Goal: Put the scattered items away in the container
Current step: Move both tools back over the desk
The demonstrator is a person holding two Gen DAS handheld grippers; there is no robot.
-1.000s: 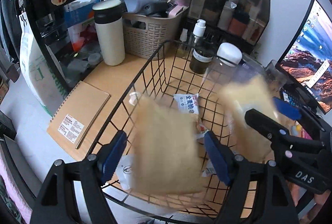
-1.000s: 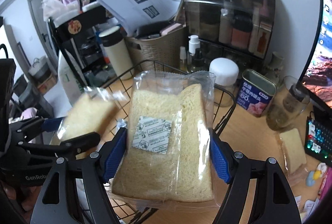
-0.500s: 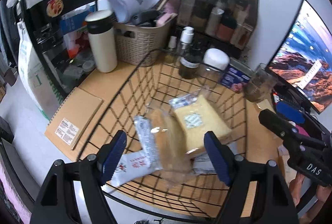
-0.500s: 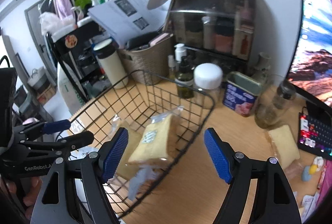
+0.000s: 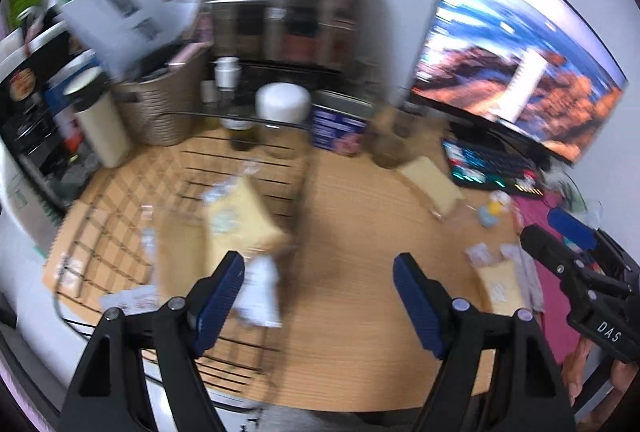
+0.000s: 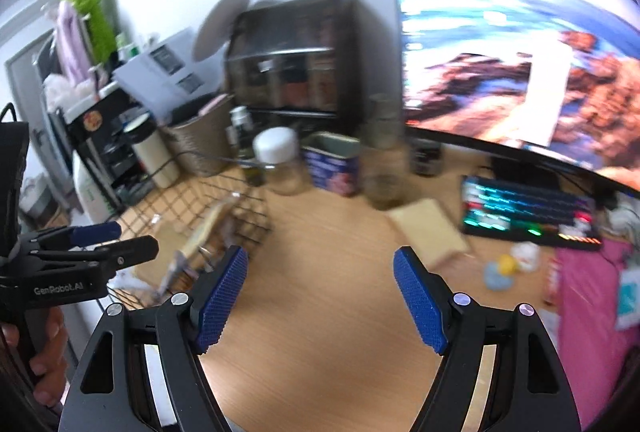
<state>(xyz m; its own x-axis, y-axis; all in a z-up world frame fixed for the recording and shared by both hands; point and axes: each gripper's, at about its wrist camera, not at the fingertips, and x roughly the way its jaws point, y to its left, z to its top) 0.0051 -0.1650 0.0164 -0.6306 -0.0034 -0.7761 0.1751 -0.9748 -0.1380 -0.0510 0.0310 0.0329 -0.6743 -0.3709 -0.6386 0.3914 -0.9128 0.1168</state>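
Observation:
The black wire basket (image 5: 120,244) stands at the left of the wooden desk and holds two bagged bread slices (image 5: 236,212) and several small white packets (image 5: 260,284). It also shows in the right wrist view (image 6: 240,216). Another bagged bread slice (image 5: 430,184) lies on the desk near the keyboard; it shows in the right wrist view (image 6: 428,228) too. A further bread bag (image 5: 500,280) lies at the right. My left gripper (image 5: 318,296) is open and empty. My right gripper (image 6: 320,296) is open and empty above bare desk. Both views are motion-blurred.
A monitor (image 5: 520,72) and lit keyboard (image 5: 492,168) stand at the right. A white-lidded jar (image 5: 282,104), blue tin (image 5: 340,128), glass (image 5: 384,148), woven basket (image 5: 160,108) and flask (image 5: 100,120) line the back. Small toys (image 6: 500,268) and a pink cloth (image 6: 592,312) lie at the right.
Both grippers released their bread bags into the basket a second ago. Since then both have swung right, away from the basket, towards the desk by the keyboard.

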